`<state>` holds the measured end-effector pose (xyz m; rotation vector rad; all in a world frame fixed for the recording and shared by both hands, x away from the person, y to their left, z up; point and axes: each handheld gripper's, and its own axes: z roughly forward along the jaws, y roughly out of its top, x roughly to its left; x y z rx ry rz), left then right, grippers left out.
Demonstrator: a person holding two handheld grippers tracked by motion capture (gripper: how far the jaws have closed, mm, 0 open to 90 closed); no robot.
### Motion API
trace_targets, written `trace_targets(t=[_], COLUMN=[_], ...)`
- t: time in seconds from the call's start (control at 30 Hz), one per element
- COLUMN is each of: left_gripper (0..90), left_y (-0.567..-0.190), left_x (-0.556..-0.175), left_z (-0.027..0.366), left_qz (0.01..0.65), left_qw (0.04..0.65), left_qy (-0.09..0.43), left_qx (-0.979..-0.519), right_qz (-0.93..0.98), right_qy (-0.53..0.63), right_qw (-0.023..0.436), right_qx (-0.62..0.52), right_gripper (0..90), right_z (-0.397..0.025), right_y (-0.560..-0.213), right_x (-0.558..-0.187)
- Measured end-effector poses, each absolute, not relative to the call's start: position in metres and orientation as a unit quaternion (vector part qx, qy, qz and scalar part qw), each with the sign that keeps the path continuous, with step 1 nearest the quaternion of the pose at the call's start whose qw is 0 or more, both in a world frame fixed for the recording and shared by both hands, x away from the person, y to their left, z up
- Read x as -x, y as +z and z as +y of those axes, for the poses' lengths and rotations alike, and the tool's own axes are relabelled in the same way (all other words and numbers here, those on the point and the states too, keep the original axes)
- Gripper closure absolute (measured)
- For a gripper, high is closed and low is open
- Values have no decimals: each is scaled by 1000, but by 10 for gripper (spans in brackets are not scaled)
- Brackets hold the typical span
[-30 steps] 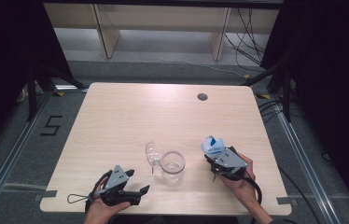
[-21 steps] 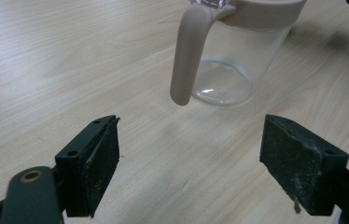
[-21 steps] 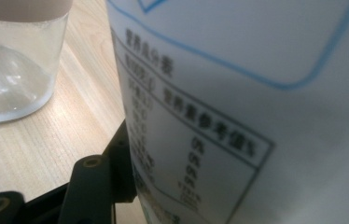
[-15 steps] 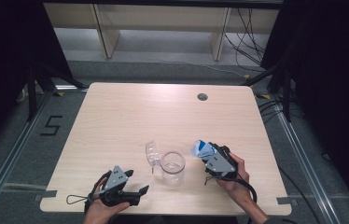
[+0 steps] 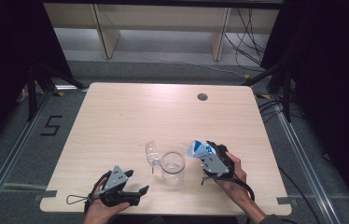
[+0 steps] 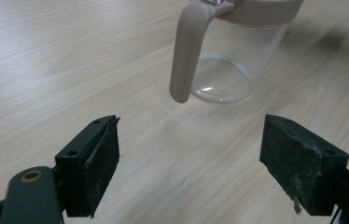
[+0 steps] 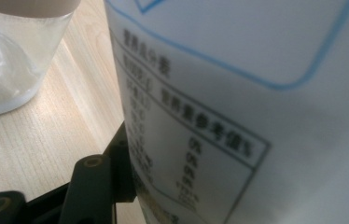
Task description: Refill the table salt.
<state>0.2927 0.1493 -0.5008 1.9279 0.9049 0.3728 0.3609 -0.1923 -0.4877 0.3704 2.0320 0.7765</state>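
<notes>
Left tool (image 5: 133, 190) agape, right tool (image 5: 204, 153) clamped

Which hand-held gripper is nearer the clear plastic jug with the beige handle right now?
Right hand-held gripper, holding a white-and-blue carton just right of the clear plastic jug. Left hand-held gripper sits open, farther off at the jug's front left.

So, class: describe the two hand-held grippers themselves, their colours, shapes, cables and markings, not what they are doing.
Both are black tools. The left gripper carries a grey three-cornered plate on top and trails a thin black cable that loops at its left. Its fingers are flat, blocky black pads, scuffed with pale dust, on arms with brass-coloured rivets. The right gripper has a similar grey plate and a black cable running back past the hand.
</notes>
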Motion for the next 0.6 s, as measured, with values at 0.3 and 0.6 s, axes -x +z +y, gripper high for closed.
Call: trace_targets(t=[0.3,0.6], left_gripper=[194,194], left_y=[-500,-500], left_x=[-294,-295], left_z=[149,148], left_qz=[365,359], left_qw=[470,467], left_qy=[154,152], left_qx=[-789,-794], right_qz=[828,821], right_qy=[301,288], right_qw=[453,472], right_qx=[-139,-140], right_gripper=[457,457], right_z=[-188,-185], right_y=[-488,-490], right_x=[-363,-361])
